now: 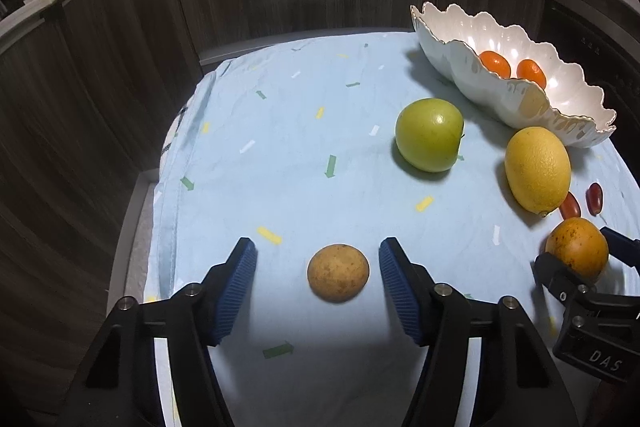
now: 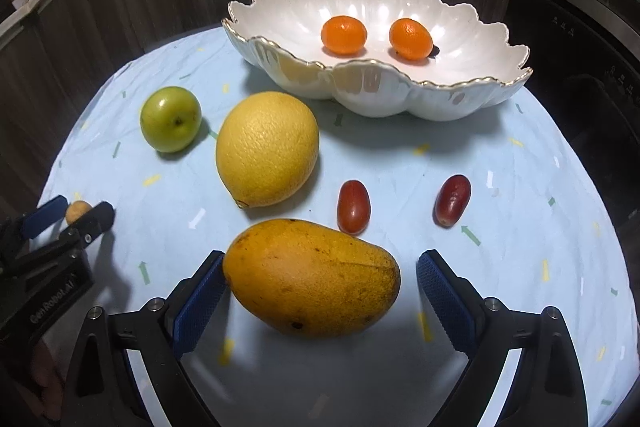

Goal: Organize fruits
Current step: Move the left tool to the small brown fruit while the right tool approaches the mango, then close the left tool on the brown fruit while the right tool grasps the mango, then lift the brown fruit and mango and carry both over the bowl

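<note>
1. The scalloped white bowl (image 2: 380, 83) at the far side of the blue cloth (image 2: 520, 207) holds only two small oranges (image 2: 344, 35); judging by that, sorting has barely begun.
2. Outside it lie a green apple (image 2: 170, 119), a yellow citrus (image 2: 267, 149), two red grape-like fruits (image 2: 353, 207), a mango (image 2: 312, 277) and a small brown fruit (image 1: 338, 273).
3. The right gripper (image 2: 320, 301) stands apart around the mango; its left pad looks to touch the mango, the right pad is clear.
4. The left gripper (image 1: 318, 289) straddles the brown fruit, jaws apart, pads not touching.
</note>
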